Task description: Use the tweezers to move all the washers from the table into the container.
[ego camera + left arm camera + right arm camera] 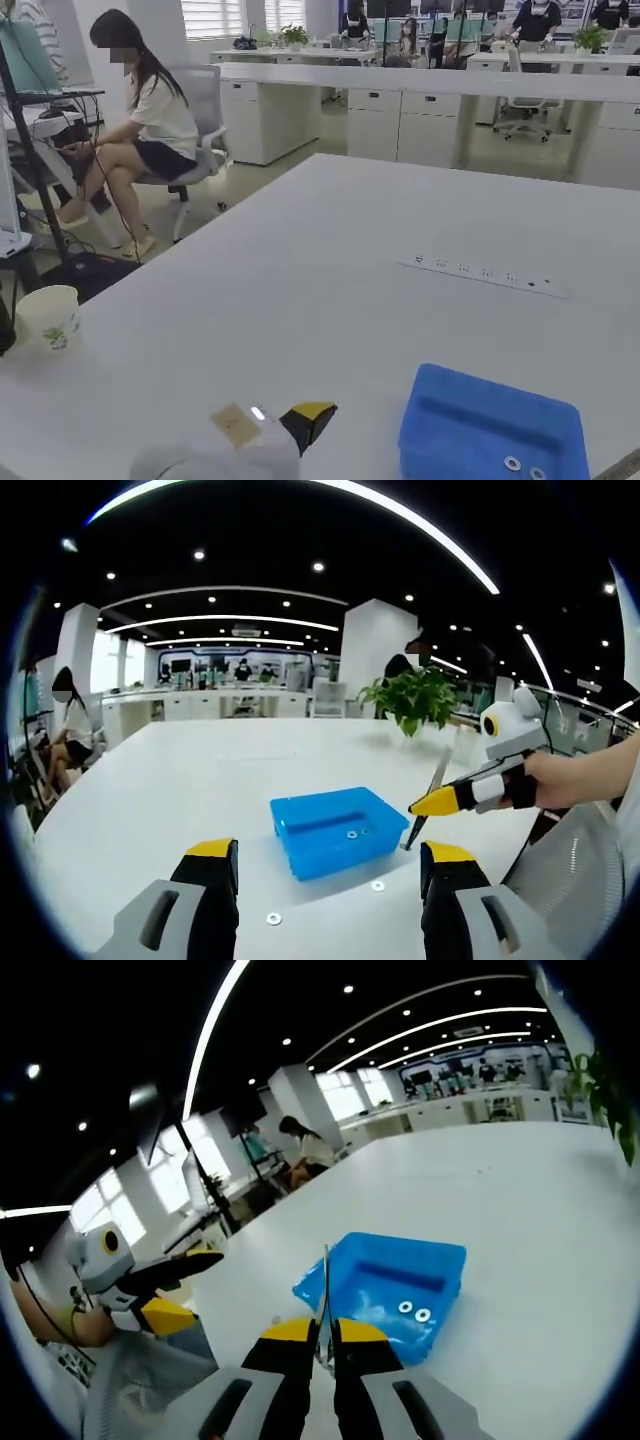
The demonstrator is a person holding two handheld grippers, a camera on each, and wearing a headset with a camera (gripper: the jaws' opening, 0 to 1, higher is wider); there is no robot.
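A blue container (445, 385) sits on the white table at the near right, with two washers (512, 463) inside it. In the left gripper view two more washers (273, 918) (377, 885) lie on the table in front of the container (340, 858). My left gripper (325, 880) is open with nothing between its jaws; its yellow-tipped end (305, 420) lies left of the container. My right gripper (322, 1330) is shut on the tweezers (324, 1285), whose tips point down beside the container's (400, 1243) near corner. From the left gripper view the tweezers (428, 798) slant down to the table.
A paper cup (50, 317) stands at the table's left edge. A power strip (485, 275) lies farther back on the table. A person (145, 130) sits on a chair beyond the left edge. A potted plant (415, 700) stands at the far end.
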